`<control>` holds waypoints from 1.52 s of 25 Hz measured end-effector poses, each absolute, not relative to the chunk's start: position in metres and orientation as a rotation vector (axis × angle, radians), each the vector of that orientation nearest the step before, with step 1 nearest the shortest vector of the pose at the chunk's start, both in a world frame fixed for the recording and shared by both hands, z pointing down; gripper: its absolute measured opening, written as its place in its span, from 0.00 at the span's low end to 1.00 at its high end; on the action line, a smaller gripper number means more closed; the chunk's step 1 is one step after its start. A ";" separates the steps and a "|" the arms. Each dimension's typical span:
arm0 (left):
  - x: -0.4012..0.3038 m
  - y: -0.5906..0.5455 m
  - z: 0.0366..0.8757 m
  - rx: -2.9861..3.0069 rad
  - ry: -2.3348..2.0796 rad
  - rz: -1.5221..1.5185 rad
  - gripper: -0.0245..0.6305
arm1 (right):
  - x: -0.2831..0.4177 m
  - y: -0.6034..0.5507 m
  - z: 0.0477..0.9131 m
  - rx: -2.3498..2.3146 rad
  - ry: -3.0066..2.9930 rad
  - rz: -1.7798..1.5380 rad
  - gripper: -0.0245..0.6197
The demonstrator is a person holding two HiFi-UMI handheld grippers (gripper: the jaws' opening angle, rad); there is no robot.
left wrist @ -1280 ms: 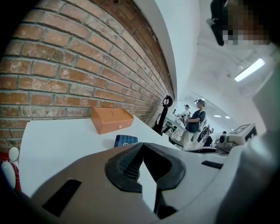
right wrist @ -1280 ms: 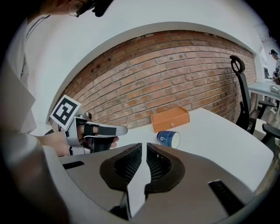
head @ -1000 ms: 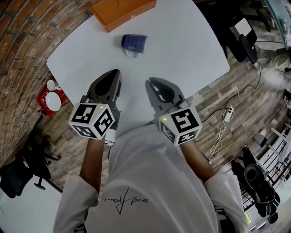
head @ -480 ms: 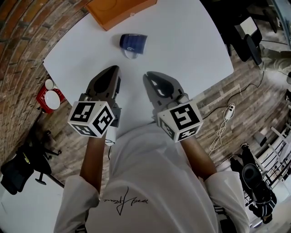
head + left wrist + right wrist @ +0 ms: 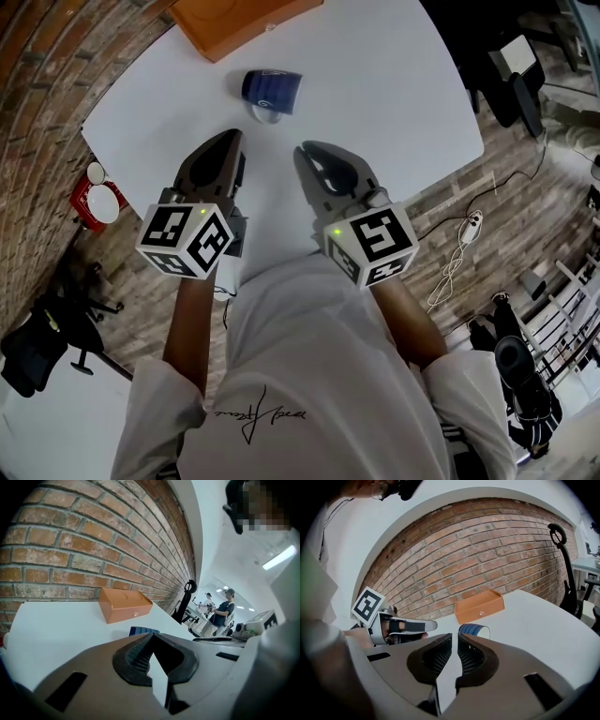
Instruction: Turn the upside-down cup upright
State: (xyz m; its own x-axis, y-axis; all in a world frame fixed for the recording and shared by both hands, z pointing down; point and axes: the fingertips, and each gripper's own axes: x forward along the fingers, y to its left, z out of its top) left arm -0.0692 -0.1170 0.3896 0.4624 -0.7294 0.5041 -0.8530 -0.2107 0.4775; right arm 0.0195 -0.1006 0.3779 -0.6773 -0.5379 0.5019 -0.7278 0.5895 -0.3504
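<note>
Hovering empty, well short of the cup (image 5: 270, 90) on the table (image 5: 375, 84) by the box (image 5: 246, 19), the left gripper (image 5: 230, 139) is showing jaws pressed together, the right gripper (image 5: 305, 152) barely parted; cup likely rigid, light, slick: pinch its wall.

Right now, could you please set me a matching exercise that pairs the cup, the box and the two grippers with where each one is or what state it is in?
Things:
1. blue cup
2. orange box
3. left gripper
4. right gripper

Places or states:
A. at the far edge of the table
B. jaws together, nothing between them
C. on the white table, between the box and the grippers
D. jaws slightly apart, nothing between them

Pairs: 1-C, 2-A, 3-B, 4-D
</note>
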 end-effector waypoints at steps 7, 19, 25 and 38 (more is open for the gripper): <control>-0.072 -0.127 0.397 1.966 -1.326 0.226 0.05 | 0.019 -0.115 0.386 1.025 -2.469 0.807 0.07; -0.072 -0.138 0.414 1.933 -1.311 0.251 0.05 | 0.012 -0.134 0.406 1.025 -2.449 0.842 0.07; -0.067 -0.146 0.422 1.946 -1.277 0.266 0.05 | 0.014 -0.145 0.420 1.049 -2.427 0.877 0.07; -0.070 -0.154 0.437 1.904 -1.280 0.288 0.05 | 0.012 -0.153 0.440 1.014 -2.403 1.002 0.07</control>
State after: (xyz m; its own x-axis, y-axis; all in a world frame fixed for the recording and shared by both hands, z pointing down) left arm -0.0701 -0.1539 0.4372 0.4608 -0.6719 0.5799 -0.8554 -0.1619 0.4920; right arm 0.0119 -0.1525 0.4398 -0.6846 -0.4837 0.5454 -0.7278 0.4950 -0.4746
